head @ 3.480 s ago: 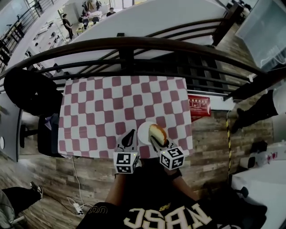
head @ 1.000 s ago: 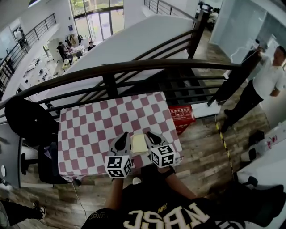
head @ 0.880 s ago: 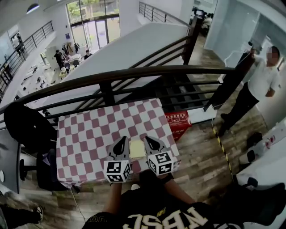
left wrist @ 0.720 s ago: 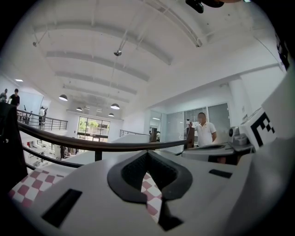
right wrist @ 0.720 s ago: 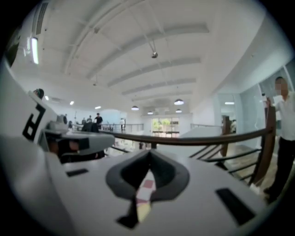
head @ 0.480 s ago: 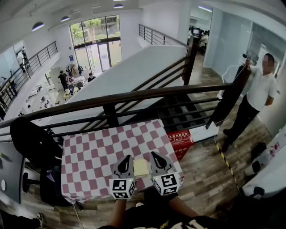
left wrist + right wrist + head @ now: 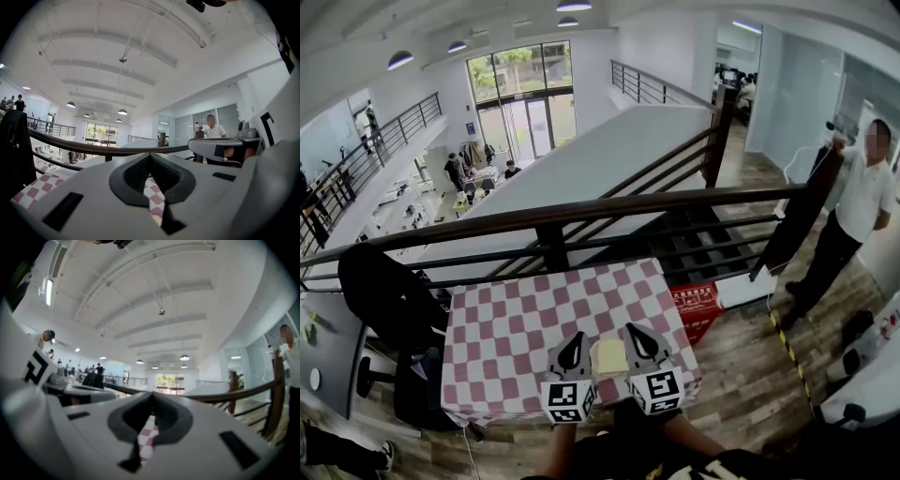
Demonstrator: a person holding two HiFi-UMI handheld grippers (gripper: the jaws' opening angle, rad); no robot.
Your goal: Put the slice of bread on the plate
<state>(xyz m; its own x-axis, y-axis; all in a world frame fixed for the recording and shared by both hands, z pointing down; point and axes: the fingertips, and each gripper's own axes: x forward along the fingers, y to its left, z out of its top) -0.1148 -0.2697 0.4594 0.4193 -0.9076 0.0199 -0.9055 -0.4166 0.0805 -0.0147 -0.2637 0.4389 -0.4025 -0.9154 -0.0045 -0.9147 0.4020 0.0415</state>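
In the head view a pale slice of bread [image 7: 608,357] lies near the front edge of the table with the red-and-white checked cloth [image 7: 525,319]. The plate under it is too small to make out. My left gripper [image 7: 574,339] hangs just left of the slice and my right gripper [image 7: 631,331] just right of it. Both are above the table and neither touches the slice. In the left gripper view the left gripper [image 7: 150,155] has its jaws closed tip to tip with nothing held. The right gripper [image 7: 151,393] is likewise shut and empty in its own view.
A dark railing [image 7: 581,217] runs along the far side of the table, with an open hall below it. A black chair [image 7: 389,291] stands at the table's left and a red box [image 7: 697,300] at its right. A person [image 7: 858,220] stands at the far right on the wooden floor.
The right gripper was at the bread on the plate; it has since come away and its jaws closed. Both grippers rose and levelled out, and the head view tilted up toward the hall.
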